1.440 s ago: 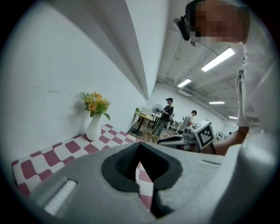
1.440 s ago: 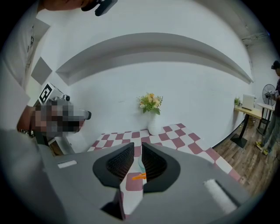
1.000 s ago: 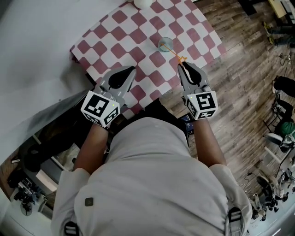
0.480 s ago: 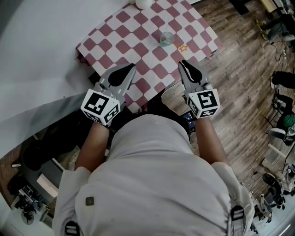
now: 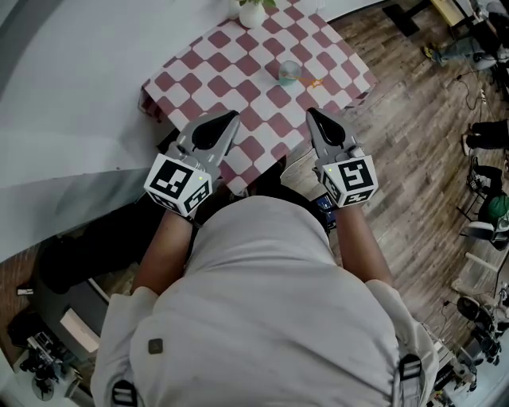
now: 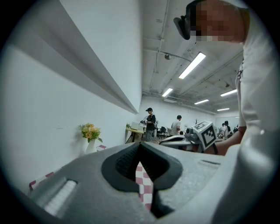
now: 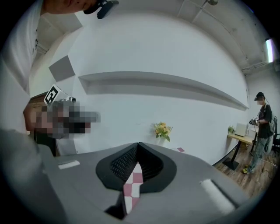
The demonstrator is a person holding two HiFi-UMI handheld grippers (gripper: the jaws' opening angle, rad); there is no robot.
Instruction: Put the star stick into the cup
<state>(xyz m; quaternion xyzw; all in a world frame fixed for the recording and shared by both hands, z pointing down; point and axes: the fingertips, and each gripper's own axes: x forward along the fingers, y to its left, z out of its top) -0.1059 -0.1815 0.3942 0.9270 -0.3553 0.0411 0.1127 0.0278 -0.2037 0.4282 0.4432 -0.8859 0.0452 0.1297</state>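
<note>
The star stick (image 5: 312, 82) shows only as a small orange fleck lying on the checkered cloth (image 5: 238, 75), just right of the cup (image 5: 289, 72), which is clear and bluish. I cannot tell whether they touch. A vase (image 5: 251, 13) of yellow flowers stands at the table's far edge by the white wall (image 5: 71, 79), and the floor (image 5: 413, 119) is wood plank. Both the right gripper (image 5: 312, 114) and the left gripper (image 5: 231, 118) hang over the near edge, jaws closed on nothing. A second ago the right gripper's tip was just beside the star. Now it is well apart from it.
</note>
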